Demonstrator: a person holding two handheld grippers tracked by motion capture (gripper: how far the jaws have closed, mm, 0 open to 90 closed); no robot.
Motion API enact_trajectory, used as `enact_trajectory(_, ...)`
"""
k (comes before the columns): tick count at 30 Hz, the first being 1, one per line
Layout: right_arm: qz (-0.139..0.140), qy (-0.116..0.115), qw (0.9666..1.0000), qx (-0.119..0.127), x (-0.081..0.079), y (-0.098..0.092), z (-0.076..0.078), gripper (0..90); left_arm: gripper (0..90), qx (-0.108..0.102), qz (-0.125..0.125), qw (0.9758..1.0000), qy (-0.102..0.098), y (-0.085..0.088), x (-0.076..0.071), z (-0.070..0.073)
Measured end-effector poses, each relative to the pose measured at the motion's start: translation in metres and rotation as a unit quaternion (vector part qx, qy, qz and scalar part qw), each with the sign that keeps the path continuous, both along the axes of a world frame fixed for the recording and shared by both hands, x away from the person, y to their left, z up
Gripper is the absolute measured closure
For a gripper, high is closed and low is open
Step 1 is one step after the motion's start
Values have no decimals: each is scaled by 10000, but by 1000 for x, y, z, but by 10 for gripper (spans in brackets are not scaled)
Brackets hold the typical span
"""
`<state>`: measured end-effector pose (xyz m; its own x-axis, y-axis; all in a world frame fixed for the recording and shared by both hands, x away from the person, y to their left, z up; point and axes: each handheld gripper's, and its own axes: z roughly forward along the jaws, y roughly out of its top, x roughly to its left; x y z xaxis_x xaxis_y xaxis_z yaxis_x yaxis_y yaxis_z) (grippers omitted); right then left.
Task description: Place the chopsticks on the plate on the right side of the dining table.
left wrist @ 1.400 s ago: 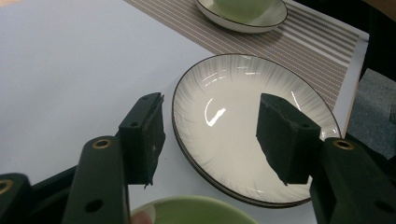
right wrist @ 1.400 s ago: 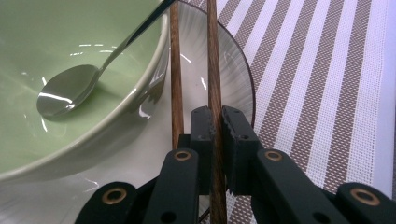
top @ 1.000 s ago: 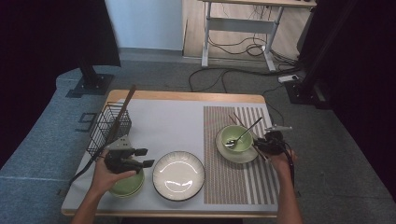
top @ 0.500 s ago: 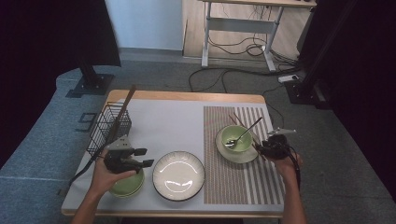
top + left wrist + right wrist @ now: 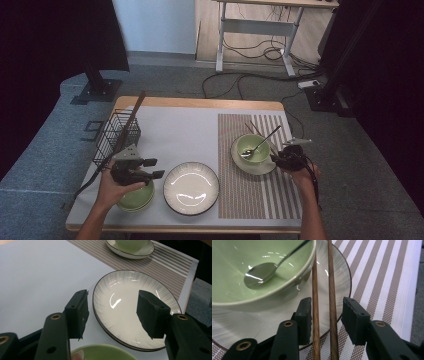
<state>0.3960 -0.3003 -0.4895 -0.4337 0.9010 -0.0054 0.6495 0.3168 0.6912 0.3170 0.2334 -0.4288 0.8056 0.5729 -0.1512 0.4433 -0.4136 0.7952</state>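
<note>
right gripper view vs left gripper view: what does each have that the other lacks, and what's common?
Right gripper view: two brown wooden chopsticks between the right gripper's jaws, which have just been opening, and a metal spoon. Left gripper view: a large white ribbed plate with dark rim and a second green bowl's rim. Shared: the pale green ceramic bowl on its white saucer, on the brown-and-white striped placemat.
</note>
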Motion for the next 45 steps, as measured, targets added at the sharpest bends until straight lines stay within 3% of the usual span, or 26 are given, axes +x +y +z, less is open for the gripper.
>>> enact_trajectory(7,142,-162,9997,-91,-2,-4,0,726,430,-16,-31,10000,32,-1,1,-1)
enact_trajectory(16,373,-203,9989,-180,2,1,-2,775,430,4,-52,10000,51,-1,1,-1)
enact_trajectory(30,694,-337,9968,-230,14,0,-3,774,429,94,-101,9998,109,-4,1,-5)
enact_trajectory(33,671,-332,9970,-188,13,0,-2,733,428,92,-103,9998,106,-4,1,-5)
enact_trajectory(45,716,-301,9969,-106,11,-1,-3,773,429,85,-83,9999,108,-4,1,-4)
